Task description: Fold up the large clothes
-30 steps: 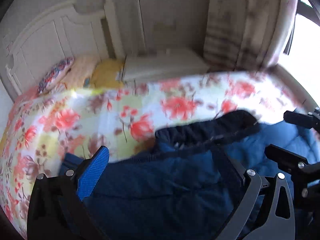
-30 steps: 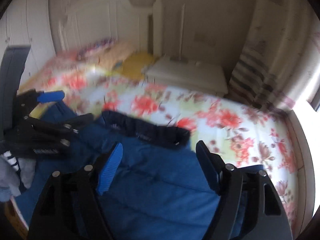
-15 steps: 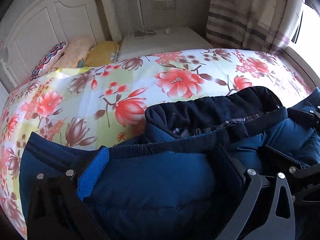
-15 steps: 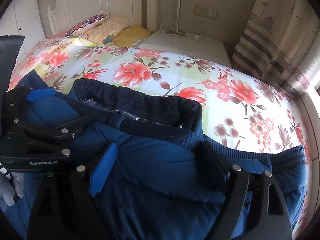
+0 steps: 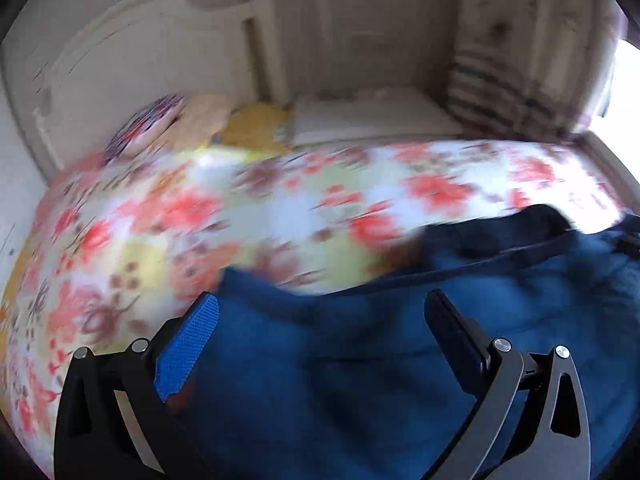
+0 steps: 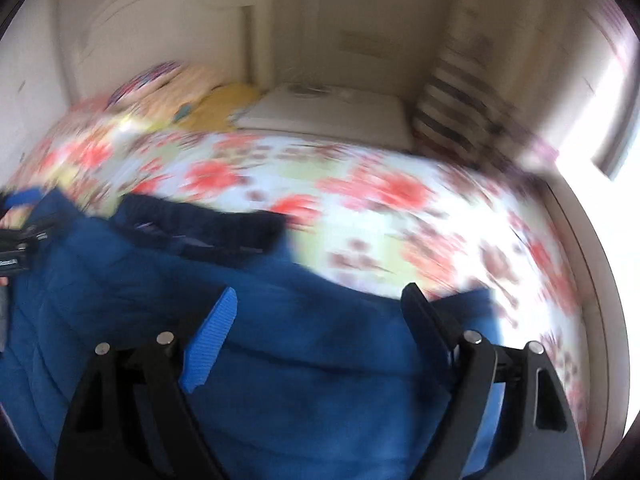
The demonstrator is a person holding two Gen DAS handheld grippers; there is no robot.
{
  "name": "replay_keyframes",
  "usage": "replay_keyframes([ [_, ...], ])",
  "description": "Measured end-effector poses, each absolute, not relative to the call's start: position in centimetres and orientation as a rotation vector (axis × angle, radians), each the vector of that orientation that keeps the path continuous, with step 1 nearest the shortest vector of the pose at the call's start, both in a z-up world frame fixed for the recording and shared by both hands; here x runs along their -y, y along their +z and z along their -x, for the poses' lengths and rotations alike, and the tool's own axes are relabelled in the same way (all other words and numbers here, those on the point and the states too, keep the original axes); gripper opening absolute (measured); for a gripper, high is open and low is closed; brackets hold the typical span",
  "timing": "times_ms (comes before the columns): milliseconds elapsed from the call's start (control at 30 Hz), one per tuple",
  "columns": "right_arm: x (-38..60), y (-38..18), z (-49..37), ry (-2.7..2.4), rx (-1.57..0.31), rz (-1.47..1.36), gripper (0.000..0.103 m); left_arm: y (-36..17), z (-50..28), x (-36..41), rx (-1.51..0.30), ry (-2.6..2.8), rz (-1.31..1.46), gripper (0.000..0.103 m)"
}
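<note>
A large blue padded jacket [image 5: 400, 360] with a dark navy collar [image 5: 520, 224] lies on the flowered bedspread [image 5: 280, 208]. It also shows in the right wrist view [image 6: 304, 360], collar [image 6: 200, 224] toward the headboard. My left gripper [image 5: 320, 320] is open above the jacket's left part, nothing between its fingers. My right gripper [image 6: 316, 312] is open above the jacket's right part, also empty. The left gripper [image 6: 20, 240] shows at the left edge of the right wrist view. Both views are motion-blurred.
Pillows [image 5: 180, 124] lie by the white headboard [image 5: 132, 72]. A white bedside table [image 6: 332, 116] stands beyond the bed, with a striped curtain [image 6: 452, 112] and bright window [image 6: 616, 128] to the right. The bedspread [image 6: 400, 208] stretches beyond the jacket.
Both grippers have pulled up and back from the jacket; their fingers, sunk in the fabric half a second ago, now stand free above it. The views have blurred.
</note>
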State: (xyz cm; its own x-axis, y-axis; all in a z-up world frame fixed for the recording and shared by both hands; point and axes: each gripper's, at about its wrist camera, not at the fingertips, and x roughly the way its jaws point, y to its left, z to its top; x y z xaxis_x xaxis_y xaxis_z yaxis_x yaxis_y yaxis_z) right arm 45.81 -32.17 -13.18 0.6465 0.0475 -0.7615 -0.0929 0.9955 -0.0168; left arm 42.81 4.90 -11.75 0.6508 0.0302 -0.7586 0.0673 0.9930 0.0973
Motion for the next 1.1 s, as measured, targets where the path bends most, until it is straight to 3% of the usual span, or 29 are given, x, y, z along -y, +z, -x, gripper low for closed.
replay_keyframes([
  [67, 35.9, -14.4, -46.1, 0.021, -0.891, -0.017, 0.085, -13.6, -43.6, -7.1, -0.924, 0.016, -0.059, 0.099],
  [133, 38.8, -16.3, -46.2, -0.005, -0.915, -0.131, 0.094, -14.5, -44.2, -8.0, -0.960, -0.010, 0.015, 0.099],
  [233, 41.5, -18.6, -46.3, 0.075, -0.929, -0.347, 0.094, -14.6, -44.2, -7.5, -0.943, 0.011, -0.015, 0.099],
  [400, 39.5, -16.2, -45.2, -0.035, -0.860, -0.171, 0.086, -14.5, -44.1, -7.5, -0.933, 0.021, -0.030, 0.099],
  [500, 37.3, -11.9, -43.1, -0.057, -0.704, -0.082, 0.086, -14.6, -44.1, -7.4, -0.939, 0.019, -0.030, 0.099],
  [600, 33.0, -9.7, -42.9, 0.082, -0.690, -0.014, 0.089, -14.6, -44.1, -7.3, -0.938, 0.021, -0.031, 0.099],
  [767, 30.4, -15.1, -45.9, 0.089, -0.908, 0.119, 0.089, -14.7, -44.0, -7.5, -0.941, 0.014, -0.015, 0.099],
  [900, 33.9, -15.8, -45.9, 0.142, -0.895, -0.099, 0.086, -14.9, -44.3, -7.8, -0.957, -0.003, 0.009, 0.099],
  [1100, 33.8, -16.0, -46.1, 0.159, -0.902, -0.108, 0.088, -15.2, -44.5, -8.3, -0.976, -0.013, 0.055, 0.099],
])
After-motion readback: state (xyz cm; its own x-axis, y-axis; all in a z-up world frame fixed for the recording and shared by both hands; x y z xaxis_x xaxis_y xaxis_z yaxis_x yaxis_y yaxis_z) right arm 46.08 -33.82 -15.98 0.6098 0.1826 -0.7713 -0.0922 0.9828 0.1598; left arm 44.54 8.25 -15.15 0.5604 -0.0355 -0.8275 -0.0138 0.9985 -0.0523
